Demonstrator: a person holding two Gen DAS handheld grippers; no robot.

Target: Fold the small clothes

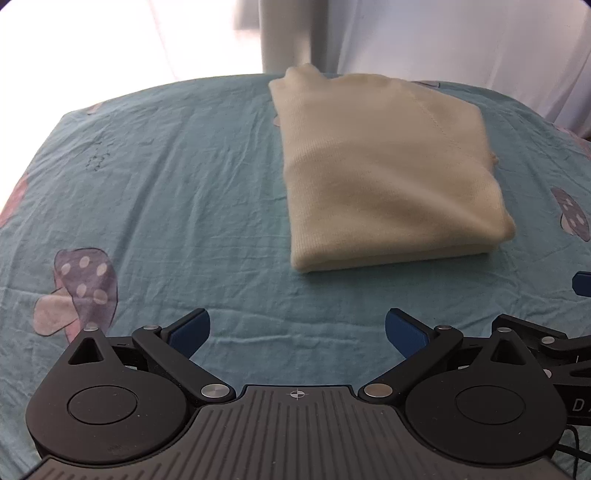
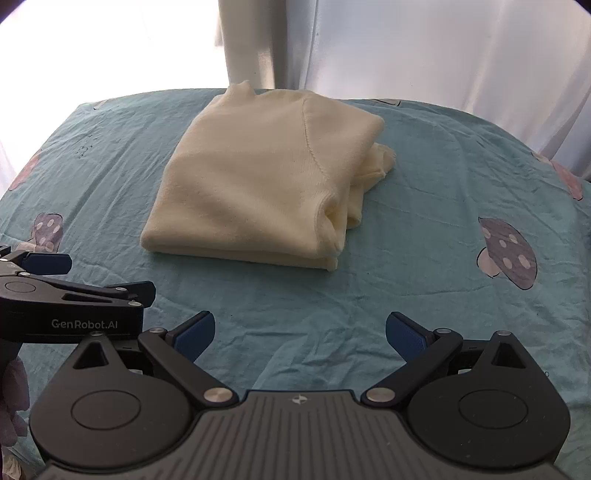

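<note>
A cream knit sweater (image 1: 388, 170) lies folded into a thick rectangle on the teal bed sheet (image 1: 177, 192). It also shows in the right wrist view (image 2: 258, 184), with bunched layers at its right edge. My left gripper (image 1: 297, 330) is open and empty, held back from the sweater's near edge. My right gripper (image 2: 300, 330) is open and empty, also short of the sweater. The left gripper (image 2: 88, 280) shows at the left of the right wrist view, jaws apart.
The sheet (image 2: 424, 258) has purple mushroom prints (image 2: 508, 254) and covers a rounded surface. White curtains (image 2: 443, 55) hang behind the far edge. A grey post (image 1: 291, 33) stands behind the sweater.
</note>
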